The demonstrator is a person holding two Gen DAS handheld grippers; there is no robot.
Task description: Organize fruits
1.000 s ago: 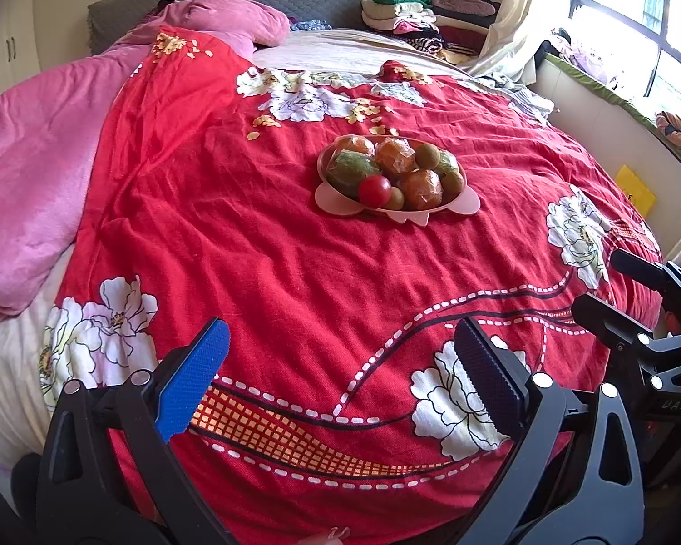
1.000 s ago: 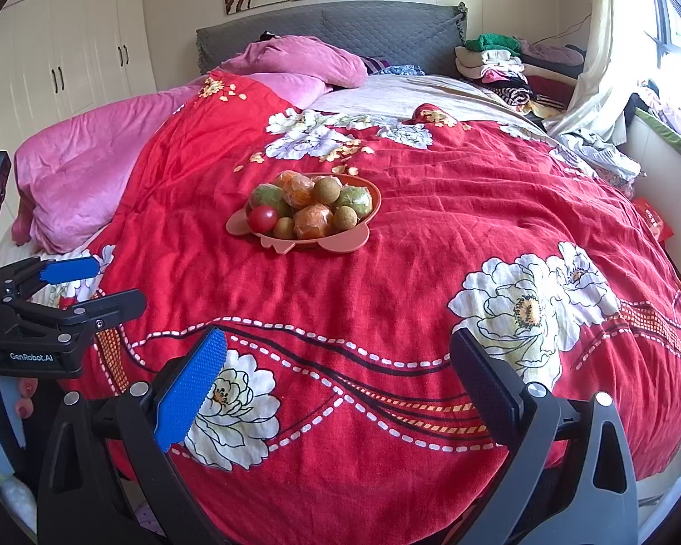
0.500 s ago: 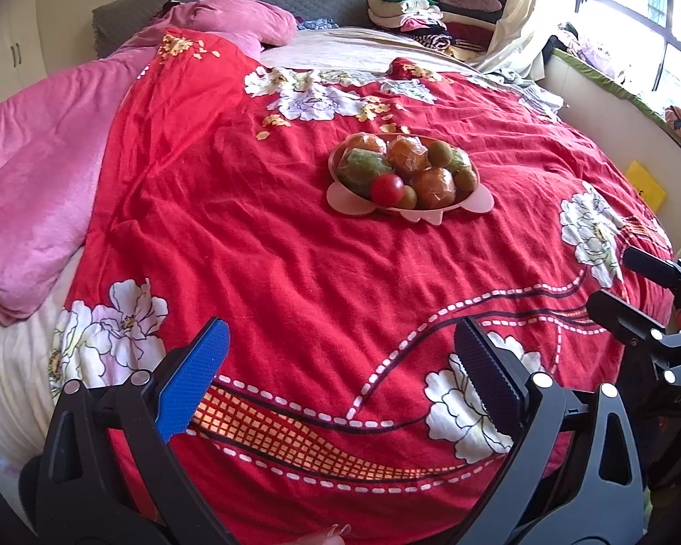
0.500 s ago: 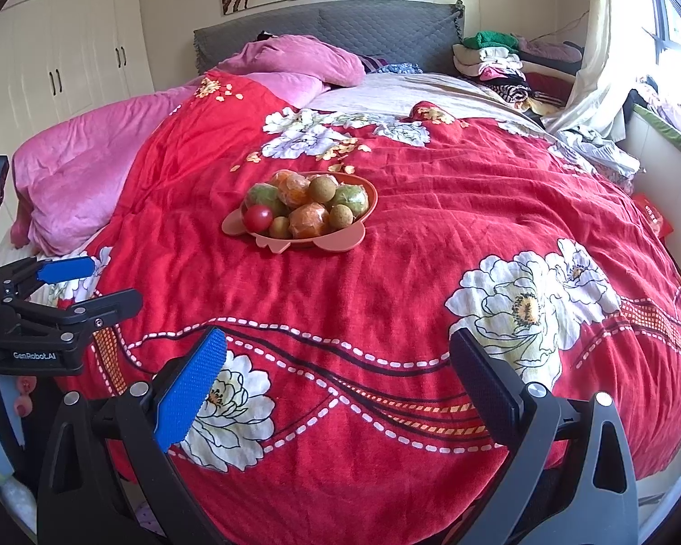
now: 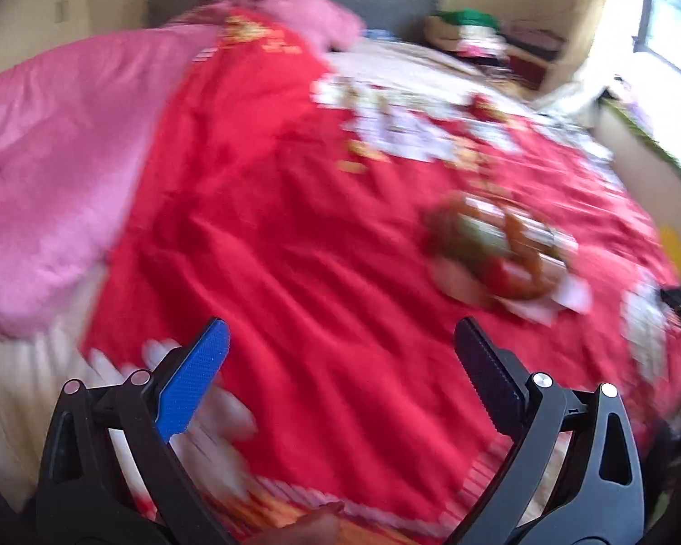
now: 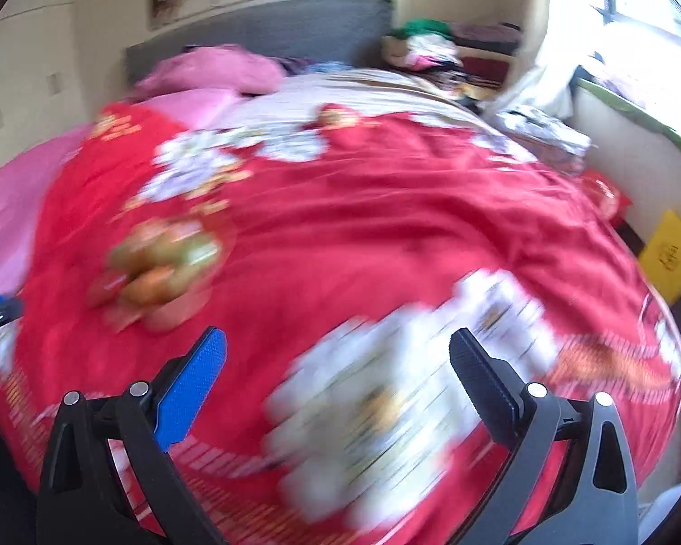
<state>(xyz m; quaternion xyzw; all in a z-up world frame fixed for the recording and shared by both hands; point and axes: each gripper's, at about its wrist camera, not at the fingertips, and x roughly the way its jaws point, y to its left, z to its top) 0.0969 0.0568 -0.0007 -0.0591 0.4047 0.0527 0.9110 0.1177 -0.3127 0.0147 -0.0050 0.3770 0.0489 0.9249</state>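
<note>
Left to right: the left tongs [image 5: 340,359] gape wide and empty over a red quilt [image 5: 295,236], and the fruit [image 5: 499,245] sits heaped together on a pink plate [image 5: 458,279] mid-bed; the right tongs [image 6: 338,361] also gape empty. The heap suits fruit already gathered or still awaiting sorting. Blur hides any writing.

The left claw [image 5: 342,372] is a black plastic frame with triangular cut-outs and silver screws at the pivots. One finger wears a blue textured pad [image 5: 195,383], the other a black ribbed one [image 5: 486,386]. The right claw [image 6: 338,374] looks identical: black frame, silver screws, one blue pad [image 6: 193,388] and one black pad [image 6: 483,383].
</note>
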